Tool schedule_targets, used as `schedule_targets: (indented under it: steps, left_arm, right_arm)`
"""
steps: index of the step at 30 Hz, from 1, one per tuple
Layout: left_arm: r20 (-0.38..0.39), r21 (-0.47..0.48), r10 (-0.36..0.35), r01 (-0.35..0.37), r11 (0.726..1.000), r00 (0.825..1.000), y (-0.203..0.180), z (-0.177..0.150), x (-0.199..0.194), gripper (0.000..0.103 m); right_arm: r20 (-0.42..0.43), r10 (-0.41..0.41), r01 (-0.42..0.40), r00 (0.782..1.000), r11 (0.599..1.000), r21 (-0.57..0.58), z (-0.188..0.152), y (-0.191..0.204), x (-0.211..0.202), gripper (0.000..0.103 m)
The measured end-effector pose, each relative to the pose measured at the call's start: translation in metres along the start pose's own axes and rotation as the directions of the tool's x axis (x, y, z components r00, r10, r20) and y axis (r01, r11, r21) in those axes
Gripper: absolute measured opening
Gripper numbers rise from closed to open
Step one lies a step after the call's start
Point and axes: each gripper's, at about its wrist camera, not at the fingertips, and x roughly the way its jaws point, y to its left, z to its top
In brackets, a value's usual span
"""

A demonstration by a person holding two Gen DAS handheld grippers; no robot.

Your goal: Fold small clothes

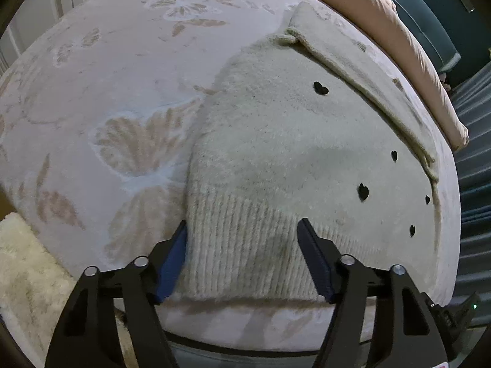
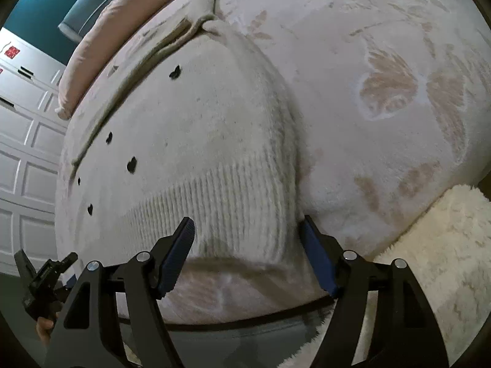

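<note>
Left wrist view: the left gripper (image 1: 242, 230) stands with its jaws spread wide and grasps nothing. Its blue-padded fingers (image 1: 172, 266) straddle the ribbed hem (image 1: 245, 251) of a cream knit sweater (image 1: 276, 141). One finger sits at the sweater's outer side edge, the other over the ribbing. Whether the pads touch the fabric cannot be told.

The sweater lies flat on the bed (image 1: 107, 76), close to the bed's near edge, with the hem toward the camera. Small black heart marks (image 1: 320, 88) are scattered over one half of the knit. A sleeve (image 1: 362, 70) is folded along the far side of the body, toward a pink pillow (image 1: 408, 40) at the head of the bed. The bed cover is pale with a beige leaf pattern. A fluffy cream rug (image 1: 27, 276) shows below the bed's near corner.

Right wrist view: the right gripper (image 2: 247, 230) is likewise released, jaws spread, holding nothing. Its fingers (image 2: 176, 257) straddle the opposite end of the same ribbed hem (image 2: 233, 211), one over the ribbing and one just beside the sweater's (image 2: 199, 116) side edge. The left gripper's body (image 2: 43, 279) is visible near the bed's near edge at the other side of the sweater. White panelled cabinet doors (image 2: 24, 159) stand beyond the bed.
</note>
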Motion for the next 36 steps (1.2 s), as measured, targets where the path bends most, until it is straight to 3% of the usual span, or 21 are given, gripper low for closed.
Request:
schedule_targets:
  steps: [4, 5, 6, 8, 16, 21, 28, 31, 33, 34, 36]
  left_arm:
    - [-0.027, 0.023, -0.014, 0.015, 1.0, 1.0, -0.004, 0.007, 0.004, 0.029]
    - [-0.037, 0.025, -0.026, 0.027, 0.999, 0.999, -0.004, 0.007, 0.004, 0.016]
    - [-0.04, 0.029, -0.033, 0.034, 0.999, 0.999, -0.005, 0.006, 0.003, 0.01]
    - [-0.034, 0.045, -0.028, 0.029, 0.999, 0.999, -0.006, 0.003, 0.001, 0.008]
    - [0.007, 0.06, -0.074, 0.074, 0.995, 0.997, -0.001, -0.011, -0.034, 0.005]
    - [0.003, 0.083, -0.12, 0.12, 0.989, 0.993, 0.004, -0.025, -0.063, 0.005]
    - [-0.12, 0.152, -0.064, 0.082, 0.985, 0.991, 0.023, -0.084, -0.093, 0.005]
    - [-0.197, 0.158, -0.039, 0.071, 0.985, 0.98, 0.035, -0.118, -0.109, 0.005]
    - [-0.27, 0.154, -0.028, 0.071, 0.986, 0.963, 0.044, -0.139, -0.115, 0.005]
    - [-0.308, 0.141, -0.023, 0.069, 0.988, 0.951, 0.048, -0.146, -0.118, 0.005]
    - [-0.313, 0.145, -0.018, 0.067, 0.987, 0.95, 0.045, -0.141, -0.123, 0.005]
  right_arm:
    - [0.009, 0.015, -0.015, 1.0, 1.0, -0.018, 0.004, 0.005, 0.0, 0.051]
    - [0.01, 0.016, -0.016, 1.0, 1.0, -0.023, 0.004, 0.005, 0.001, 0.042]
    - [0.009, 0.018, -0.017, 1.0, 0.999, -0.03, 0.004, 0.006, 0.001, 0.03]
    - [0.008, 0.023, -0.023, 1.0, 0.999, -0.045, 0.004, 0.008, 0.002, 0.011]
    - [0.053, 0.07, -0.067, 0.996, 0.996, -0.056, -0.001, 0.009, -0.026, 0.006]
    - [0.047, 0.041, -0.036, 0.998, 0.994, -0.106, -0.01, 0.005, -0.05, 0.005]
    - [-0.11, -0.075, 0.045, 0.991, 0.966, -0.255, -0.064, -0.013, -0.081, 0.005]
    - [-0.183, -0.11, 0.052, 0.977, 0.954, -0.296, -0.089, -0.023, -0.101, 0.005]
    - [-0.231, -0.135, 0.056, 0.964, 0.946, -0.318, -0.103, -0.029, -0.113, 0.005]
    - [-0.251, -0.138, 0.053, 0.958, 0.946, -0.32, -0.107, -0.032, -0.117, 0.005]
    - [-0.274, -0.131, 0.038, 0.953, 0.946, -0.321, -0.103, -0.03, -0.124, 0.005]
